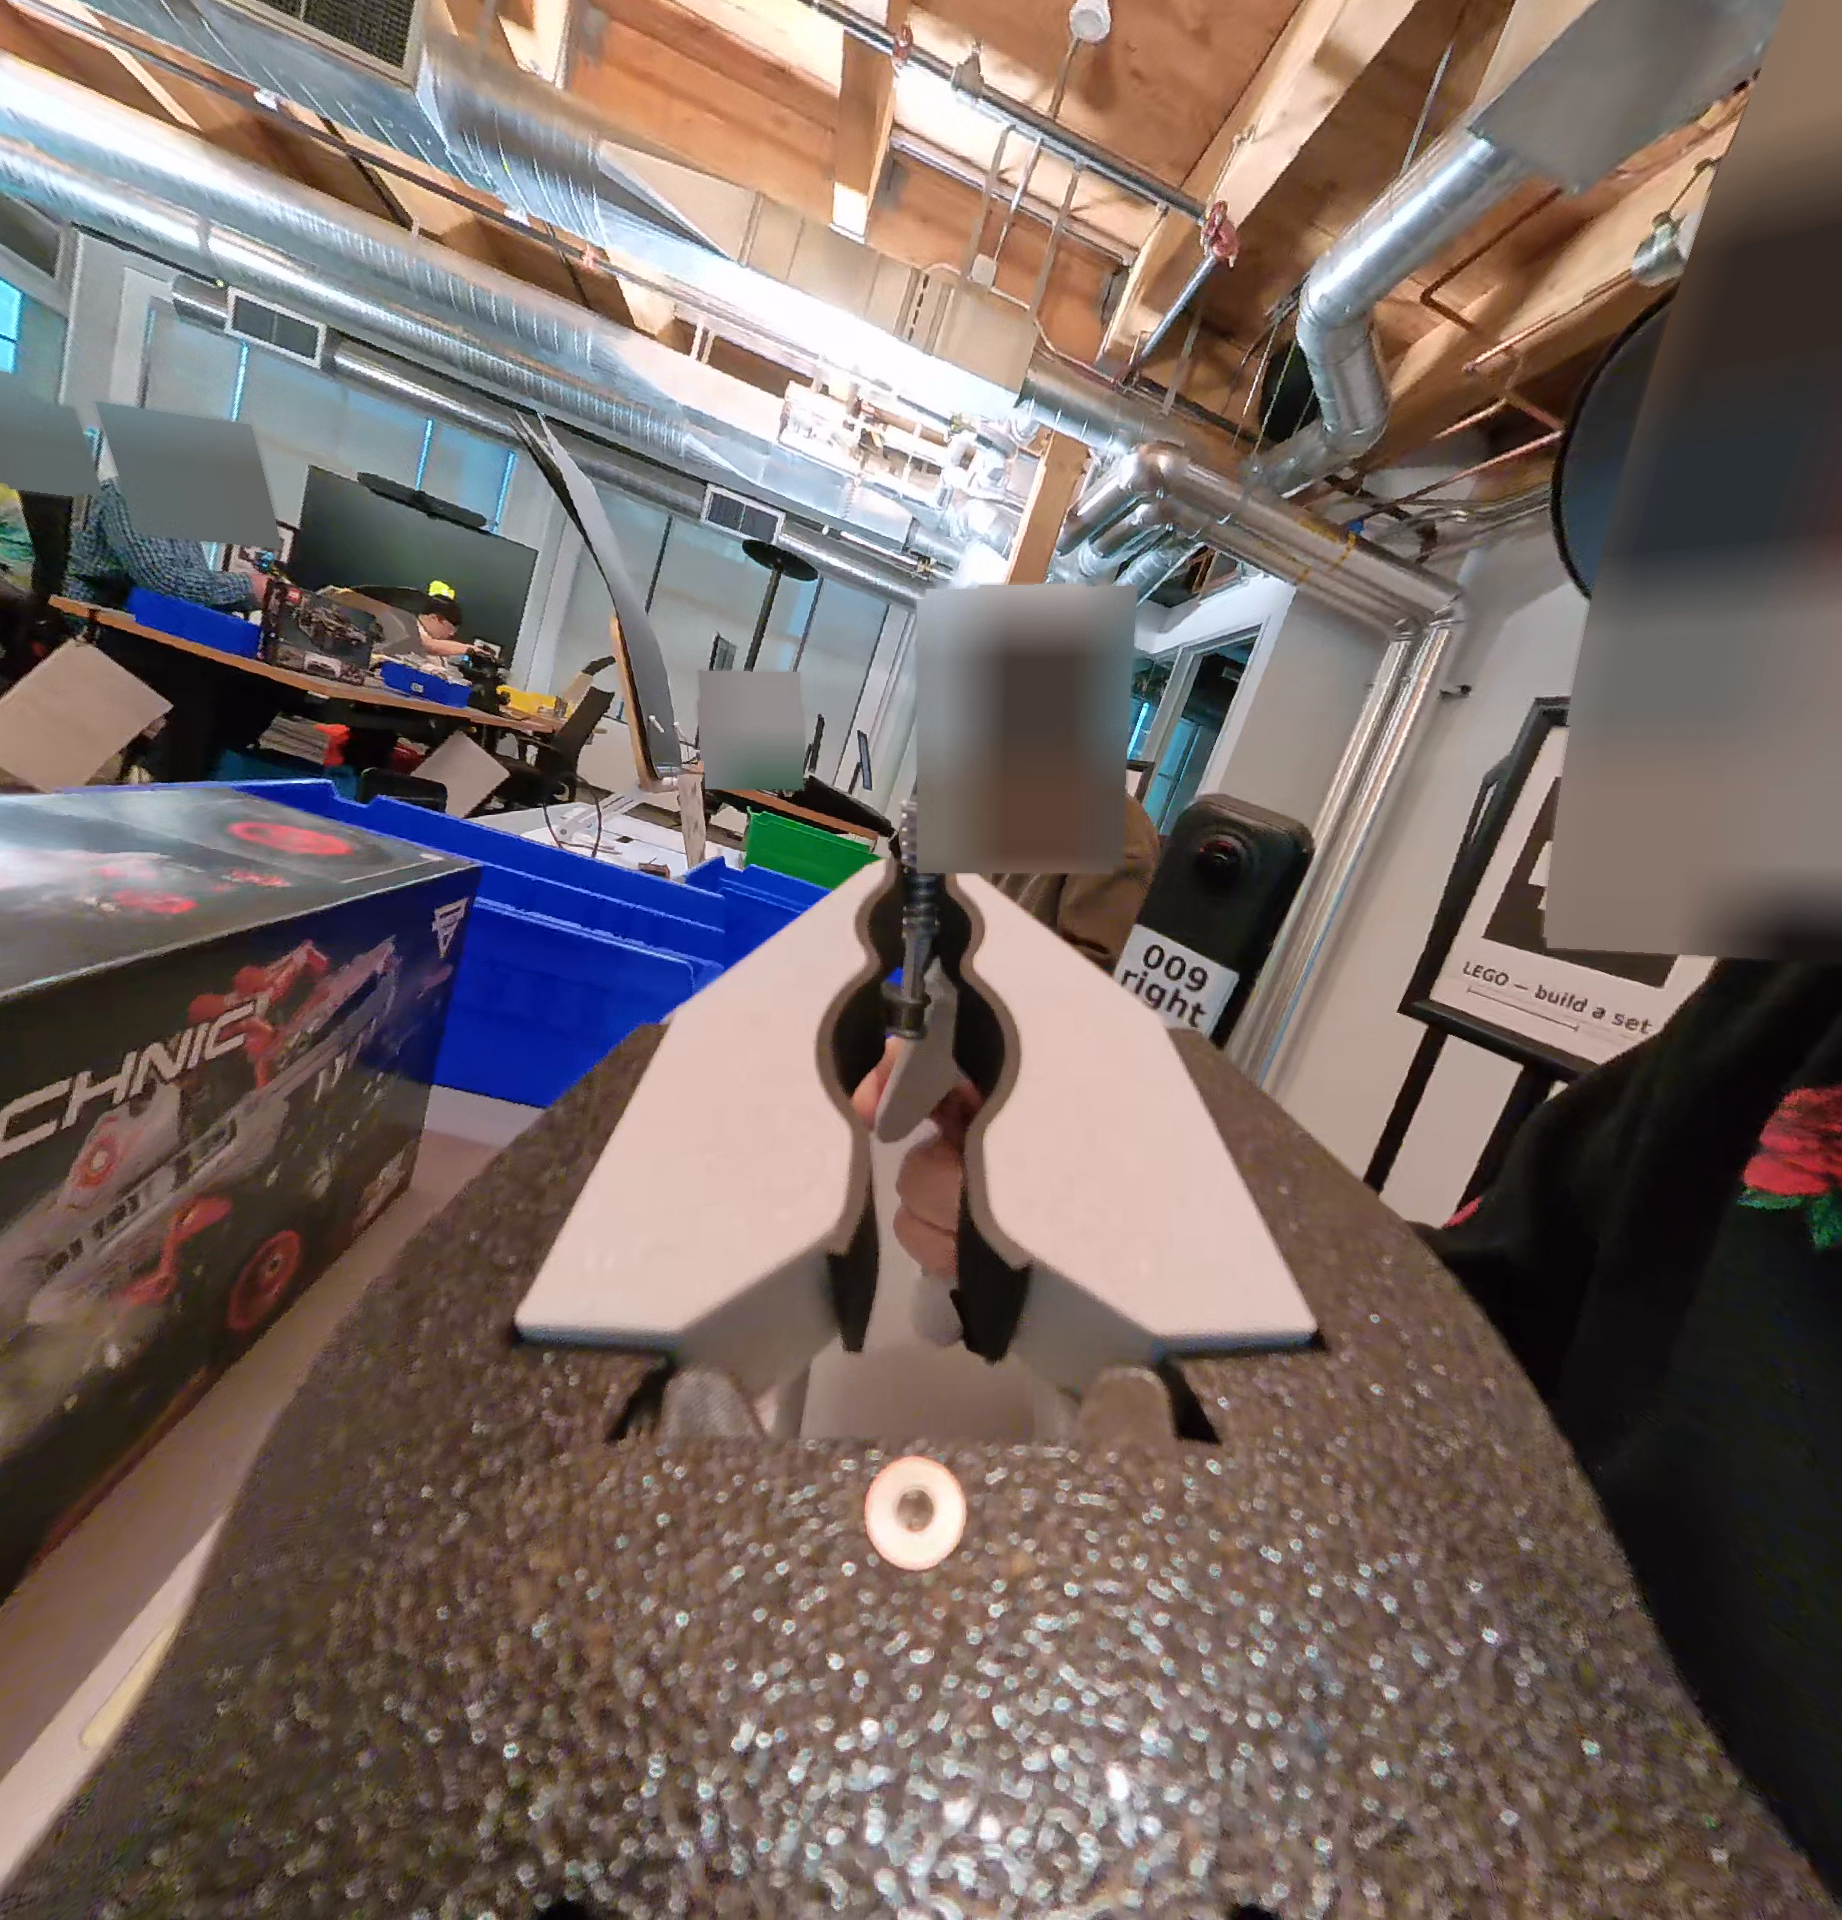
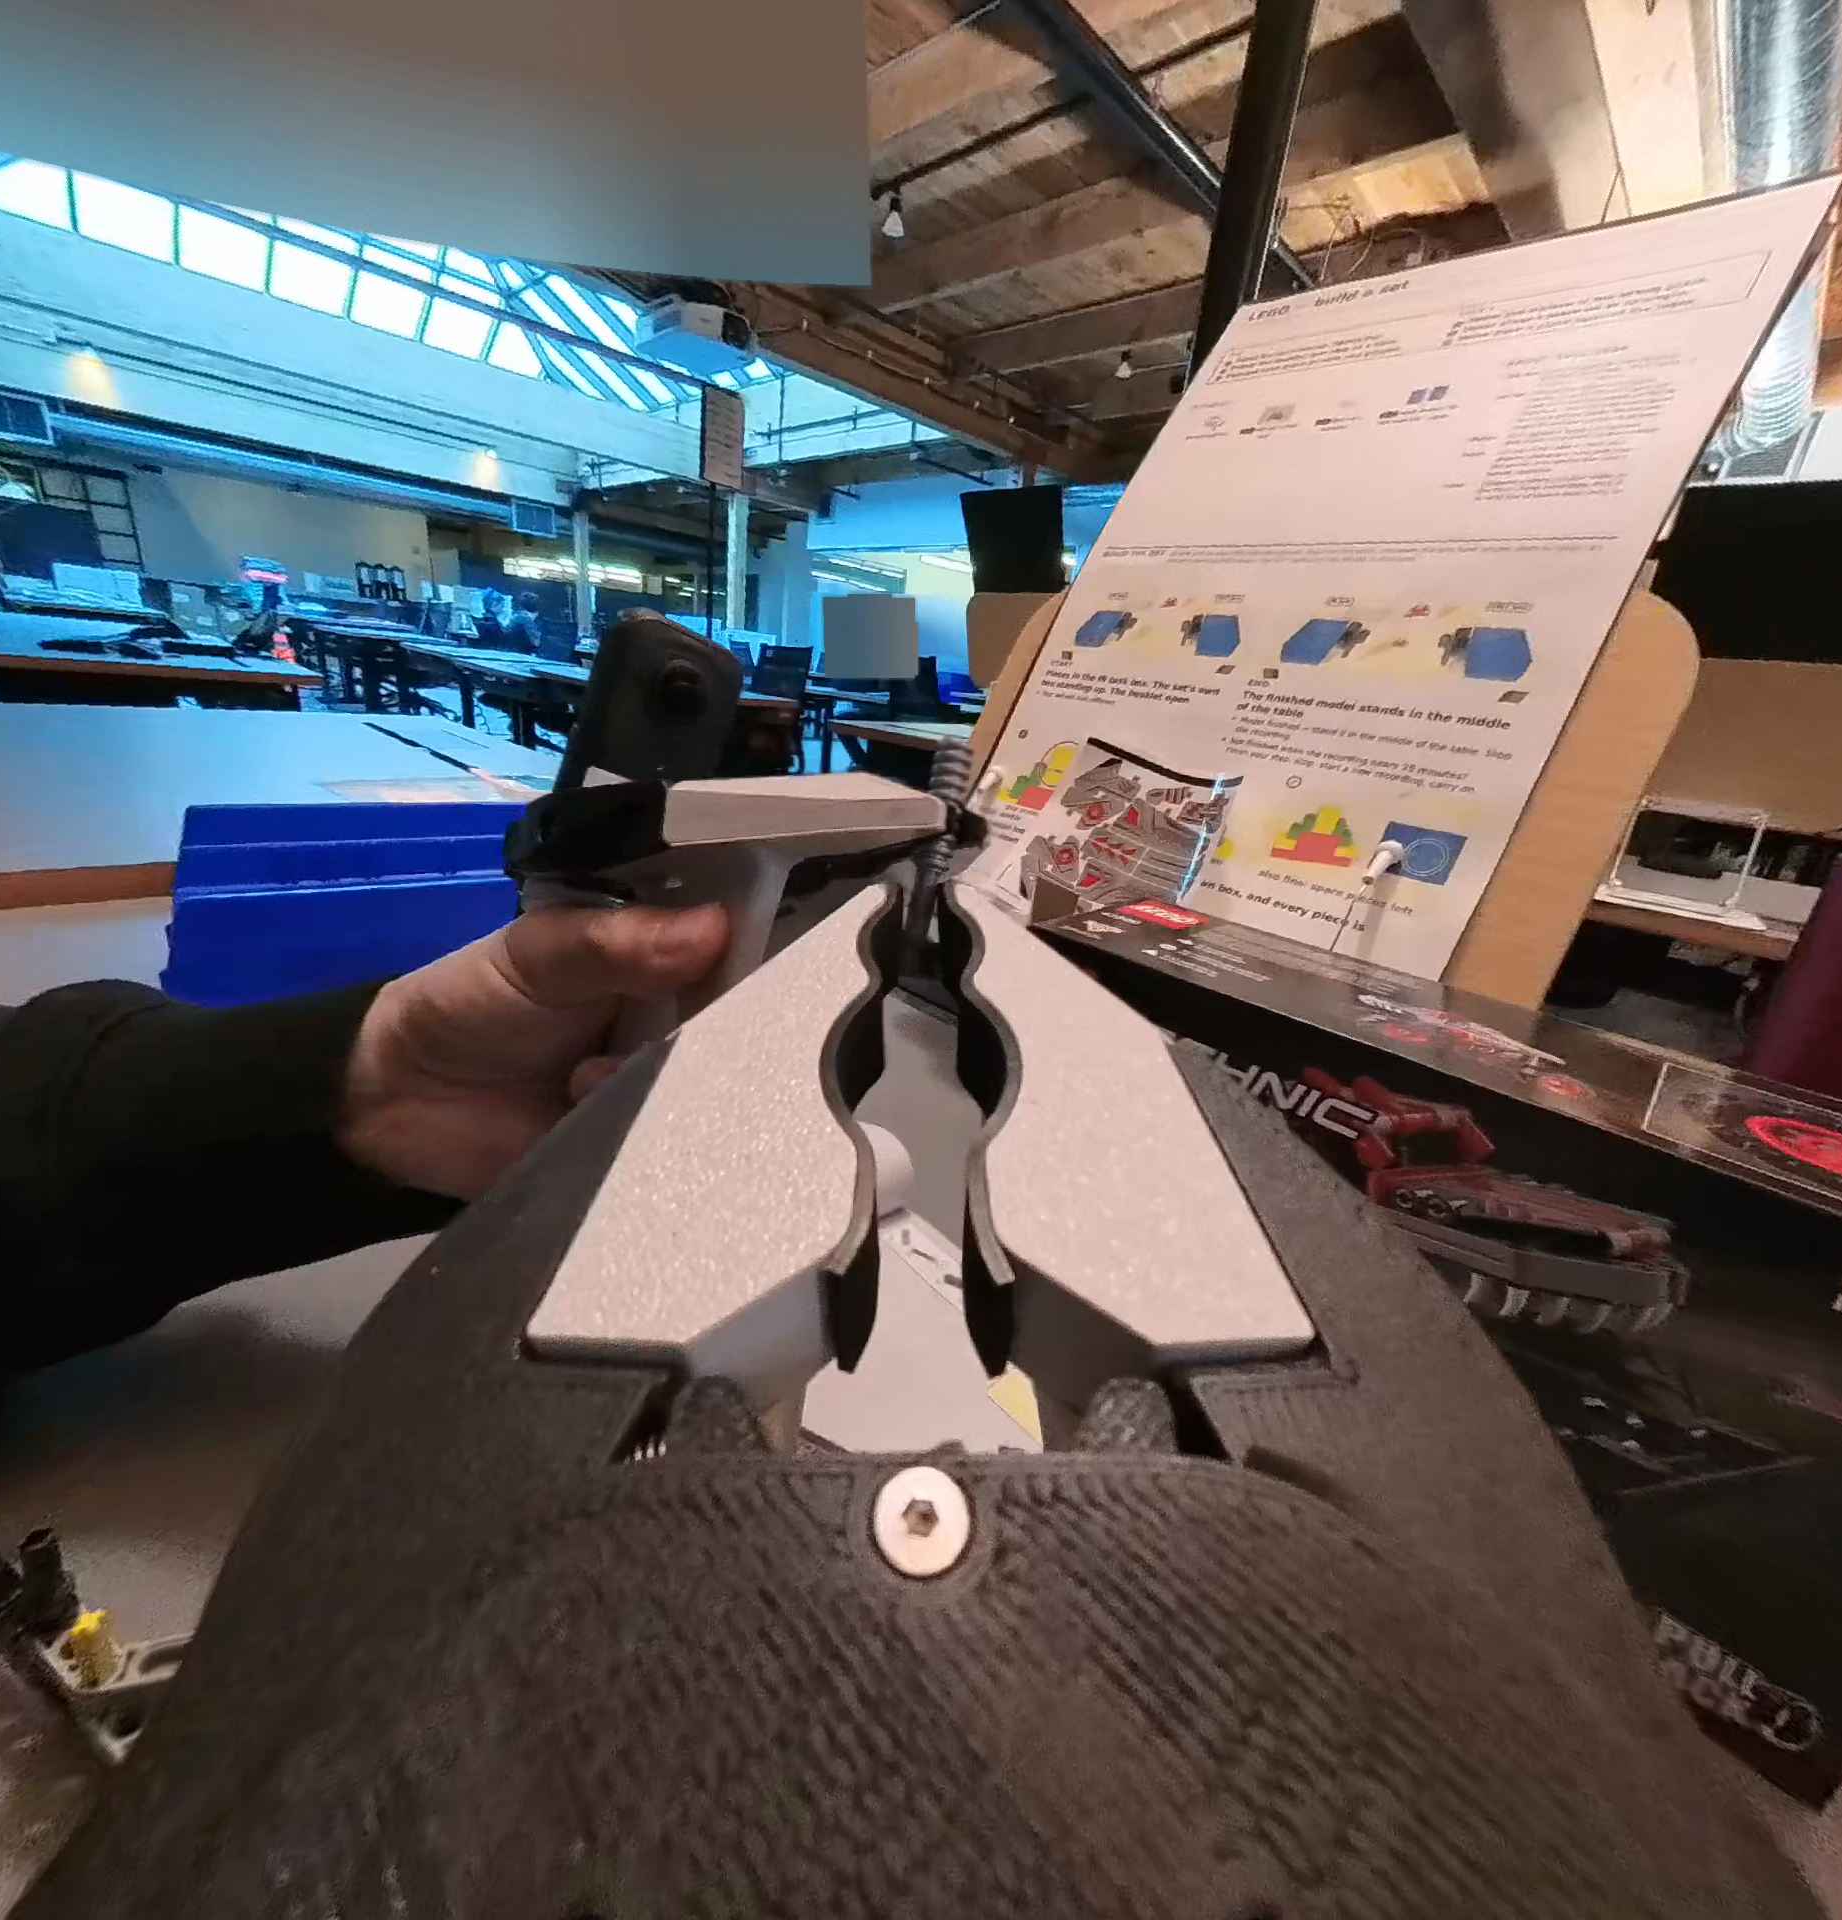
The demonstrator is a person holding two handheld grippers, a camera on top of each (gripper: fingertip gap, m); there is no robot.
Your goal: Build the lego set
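A small shock-absorber piece (image 1: pixel 909 935), a grey coil spring on a dark shaft, is held in the air between both grippers. My left gripper (image 1: pixel 917 883) is shut on it near the spring end. In the right wrist view my right gripper (image 2: pixel 922 899) is shut on the dark shaft (image 2: pixel 927 883) just below the spring (image 2: pixel 953 774). The left gripper (image 2: pixel 938 821) comes in from the left there, held by a hand (image 2: pixel 522 1039). The two grippers meet almost tip to tip. The right gripper's fingers (image 1: pixel 912 1081) show through the left gripper's gap.
The black set box (image 1: pixel 190 1091) lies on the table to the left; it also shows in the right wrist view (image 2: pixel 1519 1049). Blue bins (image 1: pixel 584 935) stand behind it. An instruction board (image 2: pixel 1416 623) leans at the right. A part-built grey assembly (image 2: pixel 86 1652) lies bottom left. The tips of both grippers are at nearly the same place.
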